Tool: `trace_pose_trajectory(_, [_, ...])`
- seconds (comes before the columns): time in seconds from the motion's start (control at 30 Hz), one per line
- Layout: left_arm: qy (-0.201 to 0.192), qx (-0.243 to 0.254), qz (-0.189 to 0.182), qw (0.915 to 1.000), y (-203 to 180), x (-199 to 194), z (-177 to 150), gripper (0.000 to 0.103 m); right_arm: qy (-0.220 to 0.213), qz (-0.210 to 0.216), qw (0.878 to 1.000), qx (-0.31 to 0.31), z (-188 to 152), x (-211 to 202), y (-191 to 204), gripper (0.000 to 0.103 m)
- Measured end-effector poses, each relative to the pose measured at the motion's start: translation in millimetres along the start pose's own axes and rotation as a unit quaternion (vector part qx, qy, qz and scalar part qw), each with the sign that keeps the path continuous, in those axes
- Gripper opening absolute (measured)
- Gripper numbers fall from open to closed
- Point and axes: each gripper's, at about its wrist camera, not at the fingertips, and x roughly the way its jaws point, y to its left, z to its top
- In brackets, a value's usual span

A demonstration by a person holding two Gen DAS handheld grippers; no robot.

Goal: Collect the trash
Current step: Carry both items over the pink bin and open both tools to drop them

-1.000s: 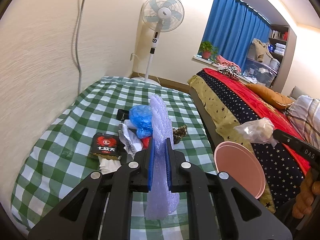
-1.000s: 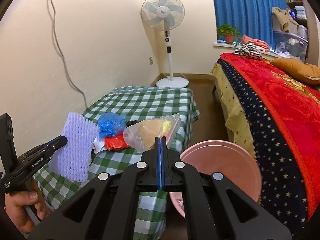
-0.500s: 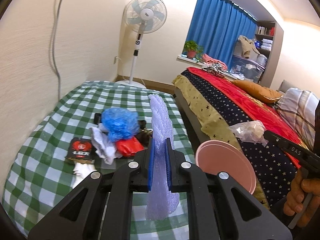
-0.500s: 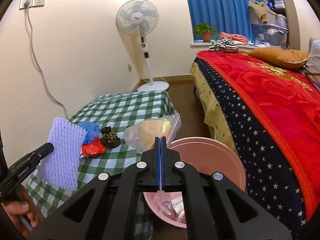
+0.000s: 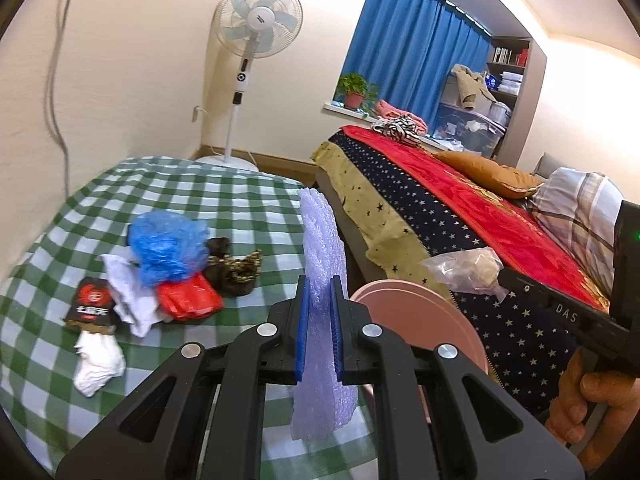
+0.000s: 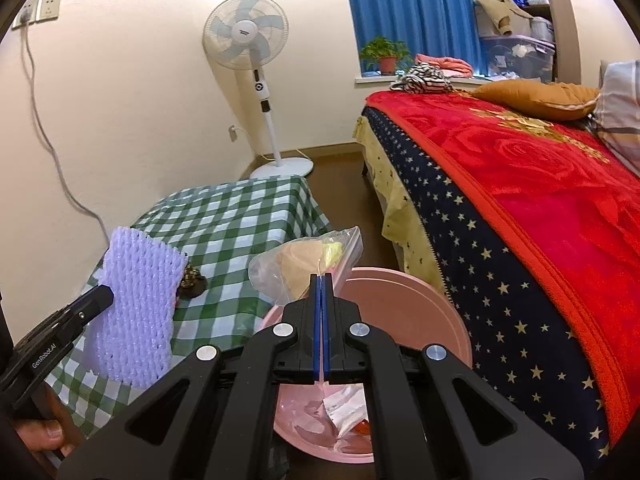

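- Two pieces of trash are in our grip, both carried toward the pink bin (image 6: 404, 280) on the floor between table and bed.
- Our right gripper (image 6: 322, 292) is clenched on a clear plastic bag (image 6: 304, 264), already above the bin's rim, likely for dropping.
- Our left gripper (image 5: 320, 300) clamps a white foam net (image 5: 322, 240) upright, just beside the bin.
- More litter, including a blue bag (image 5: 168, 244), waits on the checked table (image 5: 240, 200).
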Motion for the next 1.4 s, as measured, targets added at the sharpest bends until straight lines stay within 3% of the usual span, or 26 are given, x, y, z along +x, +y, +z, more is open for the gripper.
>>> trace_pose_trajectory(0.83, [0.046,0.019,-0.058,0.9971,-62,76,-17,0.01,-0.001,-0.068,0.997,0.034,5,12,-38,0.001])
trace_pose_trajectory(0.93, [0.064,0.024,-0.07,0.9952,-69,84,-21,0.015,0.001,-0.077,0.996,0.037,4,14,-40,0.005])
trace_pose_trajectory(1.0, [0.074,0.027,-0.068,0.9946,-71,87,-24,0.029,0.003,-0.082,0.996,0.044,4,15,-43,0.021])
trace_pose_trajectory(1.1, [0.078,0.023,-0.067,0.9944,-68,87,-27,0.029,-0.004,-0.09,0.995,0.05,4,12,-45,0.036])
trace_pose_trajectory(1.4, [0.056,0.031,-0.057,0.9963,-58,63,-21,0.029,-0.013,-0.082,0.996,0.038,4,8,-39,0.036])
